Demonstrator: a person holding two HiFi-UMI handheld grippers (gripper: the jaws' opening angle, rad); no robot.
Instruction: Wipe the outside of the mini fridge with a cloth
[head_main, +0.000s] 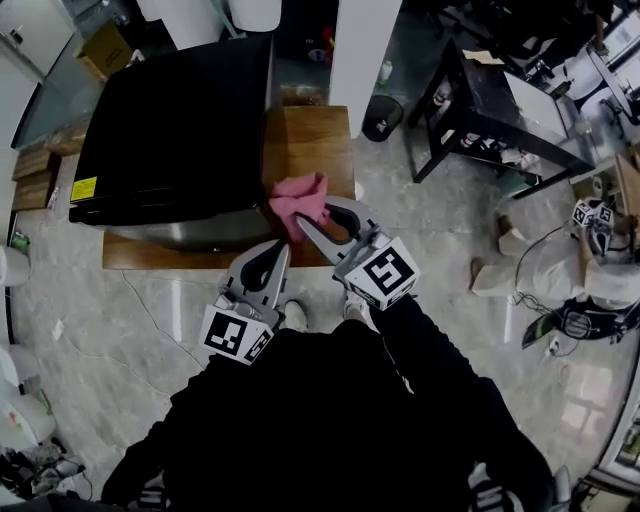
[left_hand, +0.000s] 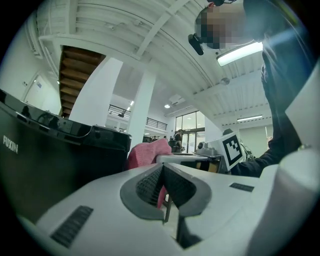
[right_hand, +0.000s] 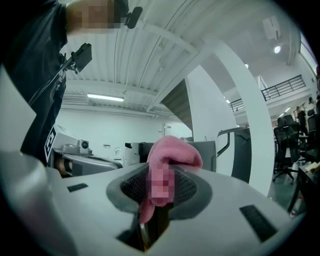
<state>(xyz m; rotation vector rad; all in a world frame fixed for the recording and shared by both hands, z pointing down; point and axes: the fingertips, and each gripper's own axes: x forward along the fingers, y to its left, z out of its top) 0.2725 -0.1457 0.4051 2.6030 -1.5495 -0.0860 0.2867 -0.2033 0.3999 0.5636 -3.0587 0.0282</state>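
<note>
While the right tongs are clamped on a crumpled, fuzzy pink cloth, that cloth sits at the front right corner of the glossy black, box-shaped mini fridge, which stands on a wooden desk. The left tongs are pressed together, empty, just beside the right pair.

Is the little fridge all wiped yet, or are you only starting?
It looks like only starting. Done: the pink cloth is clamped in the right claw. In hand: the cloth is held at the near right corner of the mini fridge; I cannot tell if it touches. To do: wiping the black outside. The left claw is shut and empty.
</note>
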